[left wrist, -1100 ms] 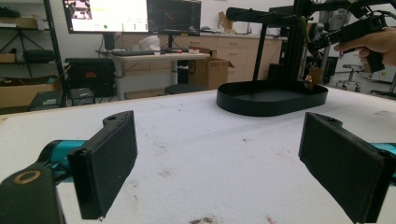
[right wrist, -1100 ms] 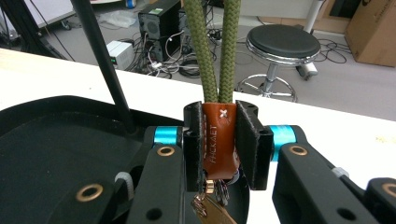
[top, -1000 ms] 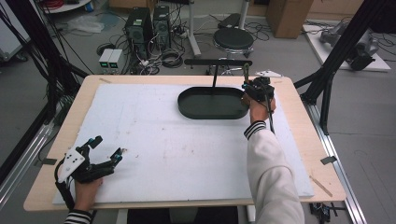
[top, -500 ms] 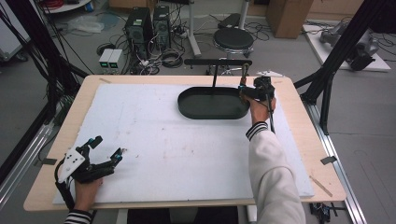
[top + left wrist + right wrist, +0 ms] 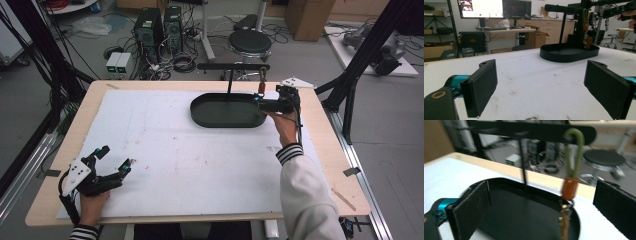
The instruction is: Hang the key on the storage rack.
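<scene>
Right gripper [image 5: 261,101]: held at the far right of the surface, just beside the right end of the tray and below the rack's bar. Its jaws have just been opening and stand wide apart. In the right gripper view the hanging keychain shows in the gap between them, untouched by either pad.
Left gripper [image 5: 116,161]: rests at the near left corner of the surface, well apart from the tray. Jaws spread apart, nothing between them.
Surface [image 5: 150,145]: a wooden tabletop under a white sheet with faint marks.
Tray [image 5: 227,111]: black, oval, shallow, lying on the white sheet toward the far right. The left gripper view shows it ahead [image 5: 569,52].
Rack [image 5: 233,66]: a thin black post rising from the tray with a black crossbar on top.
Keychain [image 5: 571,170]: hangs from the right part of the crossbar by a green cord loop. Below the loop sits an orange sleeve [image 5: 569,188], then a metal ring and a brownish charm whose lower end reaches into the tray near its right rim. The charm is too blurred to name.
Person's right hand [image 5: 284,122]: grips the right gripper from behind, a white sleeve with a striped cuff below it.
</scene>
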`<state>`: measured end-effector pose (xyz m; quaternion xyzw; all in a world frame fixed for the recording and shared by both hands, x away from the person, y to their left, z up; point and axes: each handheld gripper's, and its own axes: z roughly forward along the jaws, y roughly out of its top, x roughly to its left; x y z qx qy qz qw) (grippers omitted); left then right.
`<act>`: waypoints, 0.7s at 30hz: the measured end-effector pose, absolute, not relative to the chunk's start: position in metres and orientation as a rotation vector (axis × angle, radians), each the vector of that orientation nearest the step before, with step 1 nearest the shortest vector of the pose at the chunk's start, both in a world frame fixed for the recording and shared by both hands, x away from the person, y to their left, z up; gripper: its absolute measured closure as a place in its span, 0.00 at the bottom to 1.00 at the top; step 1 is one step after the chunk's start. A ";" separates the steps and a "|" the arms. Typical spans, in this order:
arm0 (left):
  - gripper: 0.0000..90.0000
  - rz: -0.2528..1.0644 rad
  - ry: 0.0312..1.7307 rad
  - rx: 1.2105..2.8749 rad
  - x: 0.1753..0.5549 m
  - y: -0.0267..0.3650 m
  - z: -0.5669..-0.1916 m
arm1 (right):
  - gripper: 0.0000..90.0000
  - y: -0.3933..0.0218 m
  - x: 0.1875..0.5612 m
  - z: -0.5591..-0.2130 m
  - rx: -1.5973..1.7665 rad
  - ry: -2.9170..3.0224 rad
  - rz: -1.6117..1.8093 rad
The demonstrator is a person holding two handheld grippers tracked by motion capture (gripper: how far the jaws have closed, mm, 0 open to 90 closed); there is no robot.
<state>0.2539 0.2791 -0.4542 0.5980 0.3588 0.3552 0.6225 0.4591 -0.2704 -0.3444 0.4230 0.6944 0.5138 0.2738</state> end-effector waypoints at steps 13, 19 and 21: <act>0.13 0.822 0.818 1.379 0.253 0.279 -0.454 | 0.00 -0.298 0.365 -0.366 0.854 1.943 1.536; 0.13 0.825 0.816 1.376 0.253 0.278 -0.454 | 0.00 -0.317 0.333 -0.398 0.835 1.858 1.594; 0.13 0.825 0.816 1.376 0.253 0.278 -0.454 | 0.00 -0.323 0.323 -0.412 0.838 1.813 1.604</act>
